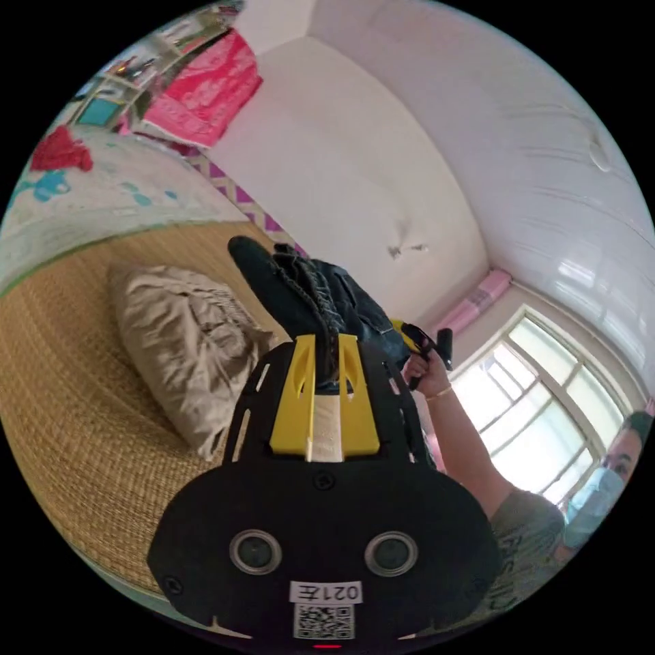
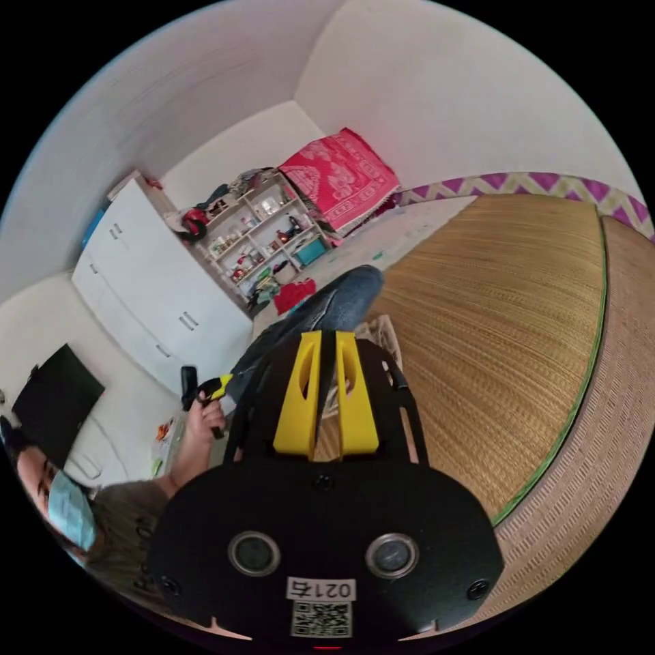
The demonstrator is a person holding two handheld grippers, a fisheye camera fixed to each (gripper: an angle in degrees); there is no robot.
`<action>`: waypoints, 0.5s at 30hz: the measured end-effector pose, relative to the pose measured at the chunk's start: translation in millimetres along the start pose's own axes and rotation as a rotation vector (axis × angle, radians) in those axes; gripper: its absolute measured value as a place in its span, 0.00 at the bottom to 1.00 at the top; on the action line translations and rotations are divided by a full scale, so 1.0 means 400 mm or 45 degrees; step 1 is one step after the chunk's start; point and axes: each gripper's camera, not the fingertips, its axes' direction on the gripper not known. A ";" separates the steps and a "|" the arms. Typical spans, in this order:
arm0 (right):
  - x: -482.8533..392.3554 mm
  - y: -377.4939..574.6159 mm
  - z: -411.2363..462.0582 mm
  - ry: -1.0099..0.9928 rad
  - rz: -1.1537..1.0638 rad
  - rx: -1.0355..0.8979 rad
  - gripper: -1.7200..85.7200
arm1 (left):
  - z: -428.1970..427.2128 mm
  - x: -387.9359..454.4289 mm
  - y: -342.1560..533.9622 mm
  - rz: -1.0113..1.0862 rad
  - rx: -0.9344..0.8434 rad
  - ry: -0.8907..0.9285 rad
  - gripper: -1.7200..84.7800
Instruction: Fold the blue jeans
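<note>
The blue jeans (image 1: 307, 290) are lifted off the bed and bunched between both grippers. In the left gripper view my left gripper (image 1: 326, 344) is shut on a thick dark fold of them, and the cloth runs right to the right gripper (image 1: 426, 344), held in a hand. In the right gripper view the jeans (image 2: 341, 300) rise behind my right gripper (image 2: 326, 341). Its yellow jaws are closed, with a thin dark strip of denim between them. The left gripper (image 2: 205, 390) is seen at the jeans' other end, in the person's hand.
A woven straw mat (image 2: 491, 307) covers the bed, with a rumpled beige cloth (image 1: 184, 334) lying on it. A red patterned cloth (image 2: 341, 174), shelves (image 2: 266, 232) and a white wardrobe (image 2: 143, 286) stand beyond. A window (image 1: 546, 423) is behind the masked person (image 2: 68, 508).
</note>
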 end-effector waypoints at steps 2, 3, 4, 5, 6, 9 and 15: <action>-0.007 -0.019 0.116 0.105 0.055 -0.019 0.03 | 0.021 -0.217 0.059 -0.308 -0.037 -0.090 0.09; -0.008 -0.012 0.140 0.119 0.059 -0.039 0.03 | 0.026 -0.272 0.081 -0.386 -0.079 -0.088 0.07; -0.013 0.016 0.178 0.144 0.057 -0.070 0.02 | 0.028 -0.355 0.131 -0.468 -0.128 0.029 0.04; -0.018 0.057 0.203 0.145 0.040 -0.107 0.02 | 0.014 -0.398 0.181 -0.511 -0.095 0.149 0.03; -0.020 0.081 0.211 0.137 0.031 -0.136 0.02 | 0.006 -0.405 0.201 -0.518 -0.088 0.172 0.02; -0.023 0.232 0.188 0.147 0.004 -0.219 0.01 | -0.009 -0.344 0.267 -0.382 -0.148 0.208 0.01; -0.009 0.552 -0.028 0.223 0.125 -0.201 0.02 | 0.106 -0.120 0.411 -0.115 -0.407 0.359 0.01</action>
